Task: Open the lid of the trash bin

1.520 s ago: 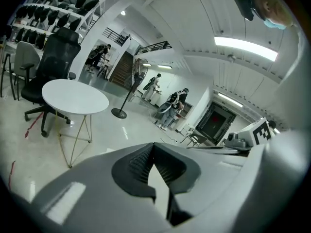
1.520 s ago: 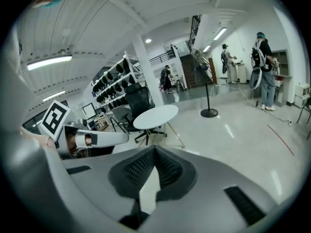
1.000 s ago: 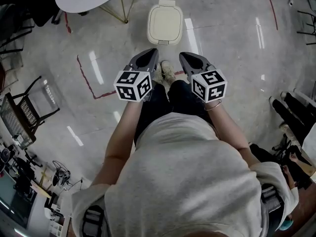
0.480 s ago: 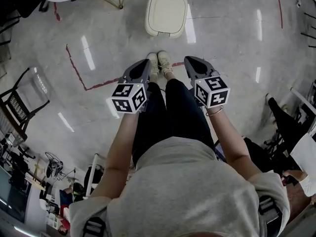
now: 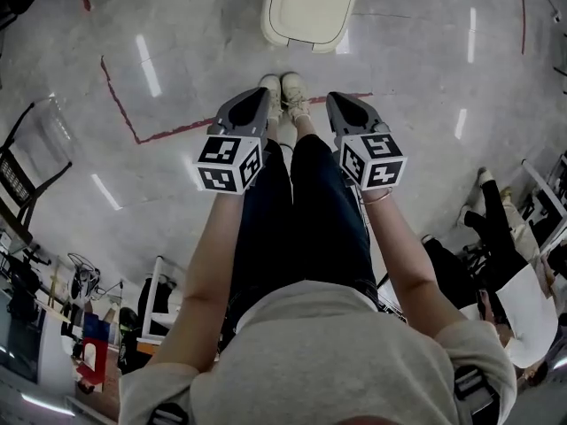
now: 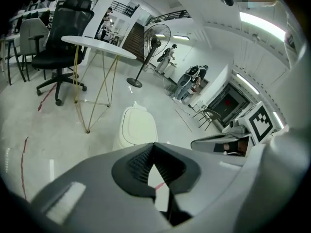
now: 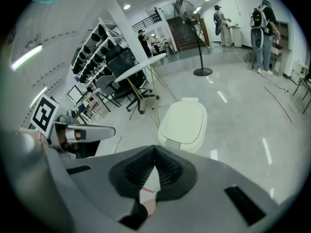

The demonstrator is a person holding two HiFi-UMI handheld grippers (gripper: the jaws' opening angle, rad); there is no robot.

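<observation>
Far to my left, a red tape line [image 5: 120, 104] runs across the pale glossy floor [image 5: 177, 51]. Coming in from it, my left claw [image 5: 260, 98] hangs out in front of me above my left thigh, its marker cube facing up; its own view shows the two dark ribbed pads pressed together at the tips, with nothing pinched, only floor showing through the small gap behind them. Just beside that claw's tip, from the head view, are my light shoes [image 5: 285, 96], side by side on the floor. Beyond the shoes stands the cream trash bin [image 5: 310, 7], on the floor ahead of me and in line with the space between my two claws, well apart from both. Its lid [image 7: 182, 120] lies flat and closed, with the hinge end on the far side. My right claw [image 5: 337, 102] is level with the left one, above my right thigh, and its jaws are likewise closed tip to tip on nothing, pointing toward the bin's near edge. Off to my far right, another person's legs [image 5: 496, 215] are stretched over the floor.
</observation>
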